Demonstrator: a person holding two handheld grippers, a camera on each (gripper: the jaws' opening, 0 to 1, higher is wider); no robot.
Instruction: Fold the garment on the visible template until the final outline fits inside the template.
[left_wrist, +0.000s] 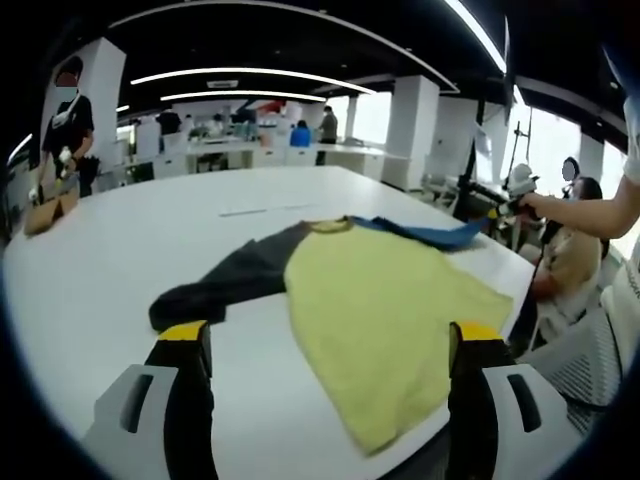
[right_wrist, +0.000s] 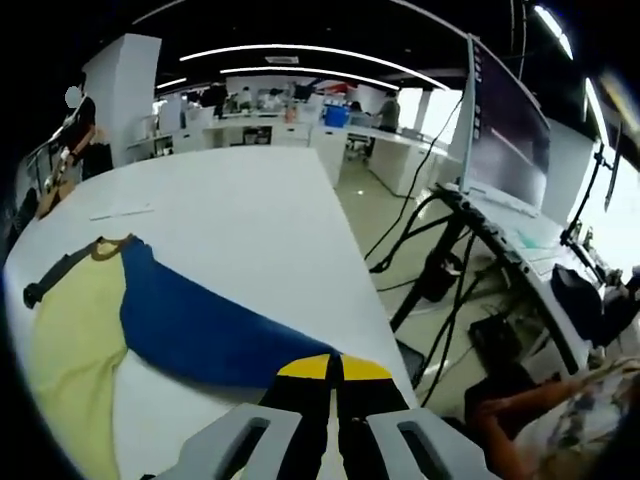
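Garment is a raglan tee: yellow body, one dark grey sleeve, one blue sleeve, lying flat on the white worktop.

Left gripper: jaws wide apart, nothing between them, hovering at the near worktop edge. From it, yellow body spreads at 12 to 1 o'clock, hem corner hanging toward the edge near 5 o'clock in the left gripper view. Grey sleeve runs out at 10–11 o'clock, cuff end just above the left jaw tip. Collar at 12, blue sleeve beyond it toward 1.

Right gripper: jaws together, yellow tips meeting right at the end of the blue sleeve. Looks clamped on the cuff, but the cloth between the tips is hidden, so that's a judgement. From it, the sleeve fans out toward 10 o'clock to the collar; yellow body sits further at 9.

Handling: thin knit, light, fully limp, won't hold shape. Drags and wrinkles on the smooth worktop, low slip risk in a pinch. Grab at cuffs, shoulder seams or hem corners; lift a single layer and lay it over, don't push.

Can't make out a template outline in either view.
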